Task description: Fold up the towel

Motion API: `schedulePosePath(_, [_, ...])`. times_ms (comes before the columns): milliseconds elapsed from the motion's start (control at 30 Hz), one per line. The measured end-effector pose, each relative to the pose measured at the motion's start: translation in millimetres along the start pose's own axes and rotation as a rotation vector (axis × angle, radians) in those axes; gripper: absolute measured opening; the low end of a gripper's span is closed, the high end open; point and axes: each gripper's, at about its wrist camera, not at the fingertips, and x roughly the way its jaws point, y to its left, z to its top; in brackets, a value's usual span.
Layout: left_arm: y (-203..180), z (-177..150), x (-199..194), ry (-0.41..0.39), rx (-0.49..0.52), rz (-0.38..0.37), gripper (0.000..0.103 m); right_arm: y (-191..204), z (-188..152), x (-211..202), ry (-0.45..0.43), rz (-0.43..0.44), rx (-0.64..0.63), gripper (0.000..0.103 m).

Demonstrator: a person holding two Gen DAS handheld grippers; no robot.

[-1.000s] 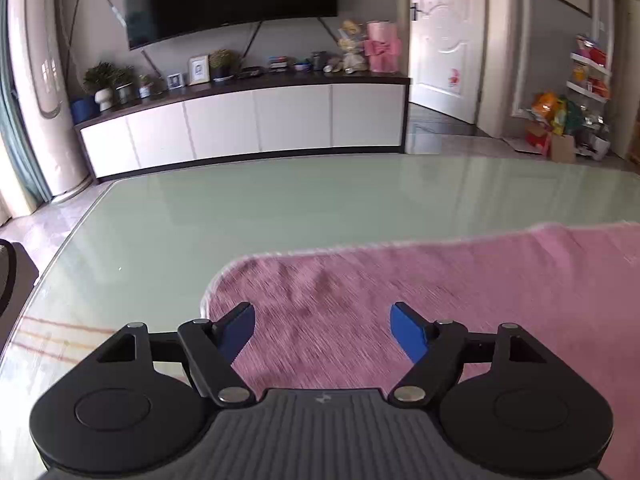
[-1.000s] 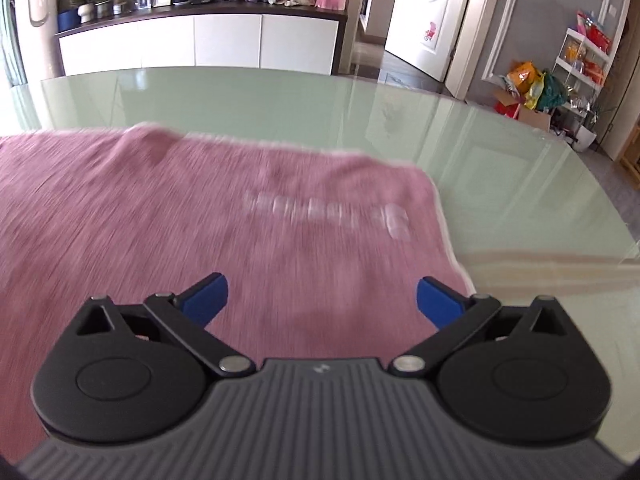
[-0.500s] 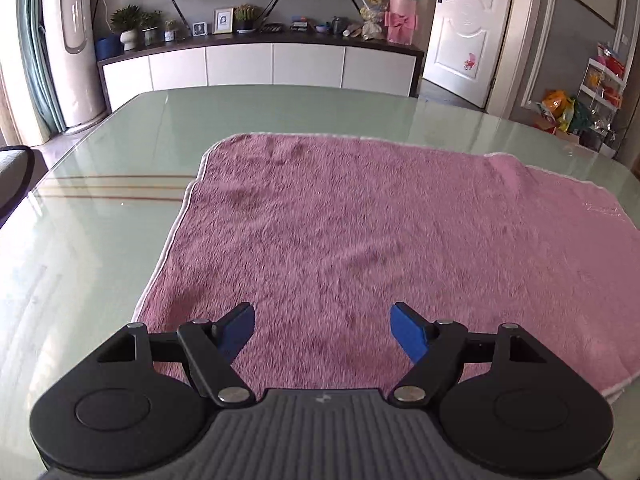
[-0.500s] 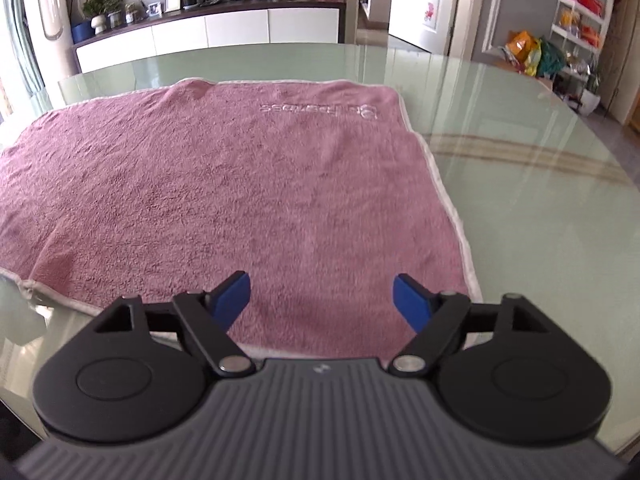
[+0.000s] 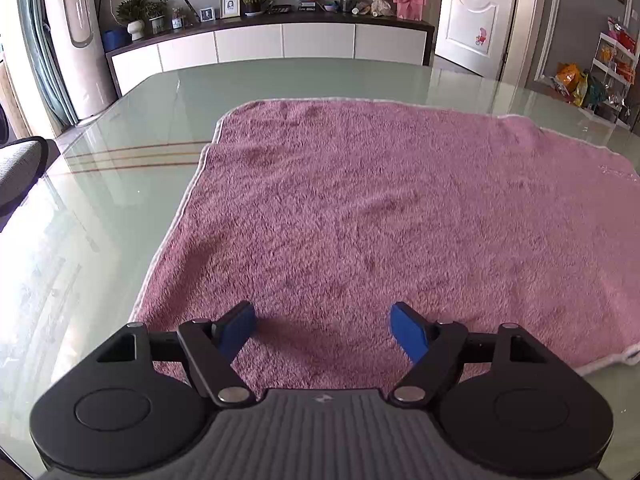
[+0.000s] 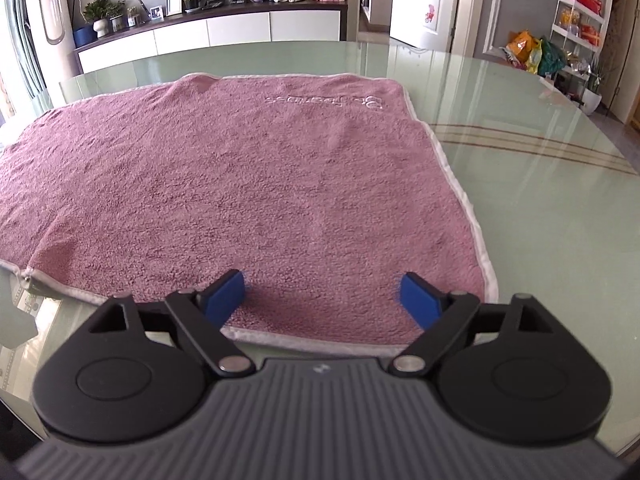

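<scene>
A pink towel [image 5: 380, 216] with a white hem lies spread flat on the glass table [image 5: 120, 184]; it also shows in the right wrist view [image 6: 248, 184], with embroidered lettering near its far right corner. My left gripper [image 5: 323, 330] is open and empty, hovering over the towel's near left part. My right gripper [image 6: 322, 298] is open and empty, over the near right corner, just inside the hem.
The table's near edge is close under the right gripper. A dark chair [image 5: 20, 172] stands at the left. A white TV cabinet [image 5: 272, 44] and doors lie beyond the table. A shelf with bags [image 6: 560, 40] is at the right.
Both grippers have pulled back toward the near edge and tilted down, so the whole towel is in view. The towel has settled flat. Both jaws stay open.
</scene>
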Motion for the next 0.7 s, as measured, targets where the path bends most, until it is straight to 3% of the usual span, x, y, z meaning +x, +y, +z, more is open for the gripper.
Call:
schedulePosePath(167, [1.5,-2.7,-0.1,-0.012,0.001,-0.001,0.082,1.3,-1.0,2.5,0.003,0.004,-0.009,0.102])
schedulePosePath(333, [-3.9,-1.9,-4.3,-0.01,-0.009,0.002,0.082,0.1,-1.4,3.2,0.0,0.01,-0.012,0.103])
schedulePosePath(533, [-45.9,5.6,-27.2,-0.093,0.084,-0.069,0.081,-22.5,-0.9,-15.0,-0.077,-0.004,0.044,0.087])
schedulePosePath(700, [-102.0,10.8,-44.6,-0.143,0.172,-0.221,0.082,-64.4,-4.6,-23.1,-0.066,-0.045,0.128,0.071])
